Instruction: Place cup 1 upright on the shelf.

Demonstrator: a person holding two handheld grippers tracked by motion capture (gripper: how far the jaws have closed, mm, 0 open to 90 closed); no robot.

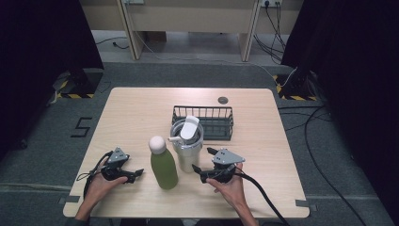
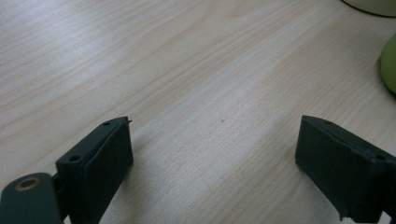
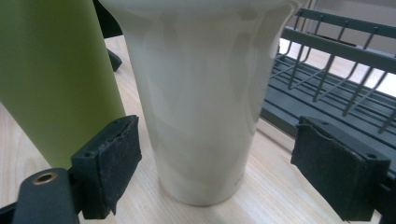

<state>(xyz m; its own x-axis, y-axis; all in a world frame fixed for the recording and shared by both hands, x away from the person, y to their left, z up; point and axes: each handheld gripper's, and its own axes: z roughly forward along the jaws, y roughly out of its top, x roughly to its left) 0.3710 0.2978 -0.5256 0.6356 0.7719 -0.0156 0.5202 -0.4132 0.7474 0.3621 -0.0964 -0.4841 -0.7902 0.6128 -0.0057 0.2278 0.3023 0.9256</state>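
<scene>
A green bottle [image 1: 163,167] with a pale round cap stands upright near the table's front middle. Just right of it and slightly behind stands a cream tumbler [image 1: 187,143] with a white lid. My right gripper [image 1: 203,160] is open right beside the tumbler; in the right gripper view the tumbler [image 3: 201,93] stands close ahead of the spread jaws of the right gripper [image 3: 217,154], with the green bottle [image 3: 51,74] at left. My left gripper [image 1: 135,175] rests left of the bottle. It is open [image 2: 212,144] over bare wood, the bottle's edge [image 2: 390,65] at right.
A black wire basket [image 1: 221,123] sits behind the tumbler and shows as the basket [image 3: 336,84] at right in the right gripper view. A small dark disc [image 1: 223,100] lies near the table's far edge. The wooden table [image 1: 131,117] has room at left and right.
</scene>
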